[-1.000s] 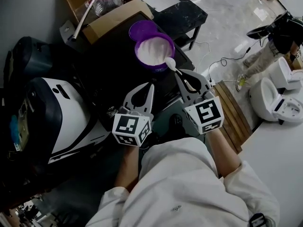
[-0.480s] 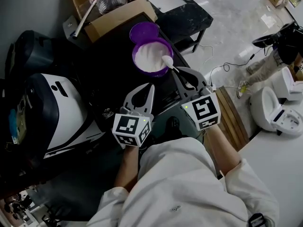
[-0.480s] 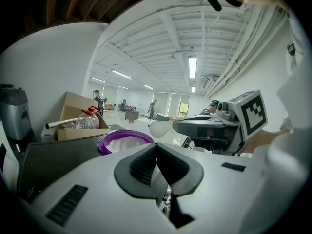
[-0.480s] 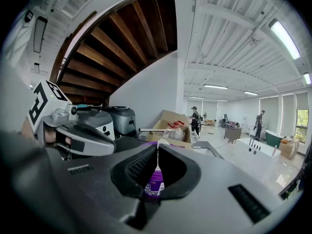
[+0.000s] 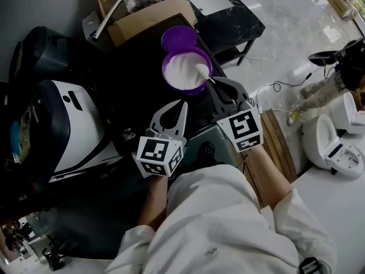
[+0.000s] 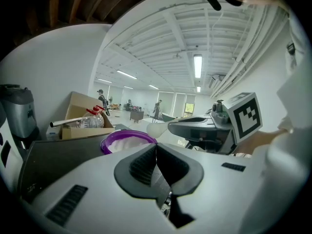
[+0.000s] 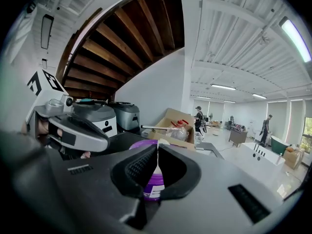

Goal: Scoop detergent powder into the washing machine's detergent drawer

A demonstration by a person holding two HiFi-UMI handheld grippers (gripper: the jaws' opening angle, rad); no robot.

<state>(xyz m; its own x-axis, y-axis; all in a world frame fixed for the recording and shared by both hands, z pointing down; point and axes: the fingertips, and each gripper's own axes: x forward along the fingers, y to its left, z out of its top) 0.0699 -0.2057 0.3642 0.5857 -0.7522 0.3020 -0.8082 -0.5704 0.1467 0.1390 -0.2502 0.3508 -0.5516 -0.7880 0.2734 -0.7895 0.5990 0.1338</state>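
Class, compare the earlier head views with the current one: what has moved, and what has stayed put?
The right gripper, jaws shut on the spoon, has pushed forward. The spoon's bowl went from the near rim of the tub to over the powder inside. The left gripper stayed beside it, jaws shut and empty. The tub and lid did not move.

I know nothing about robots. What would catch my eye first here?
A purple tub full of white powder stands on the dark table, straight ahead of the person. The right gripper is shut on a white spoon whose bowl is at the powder. The left gripper hangs shut and empty beside it.
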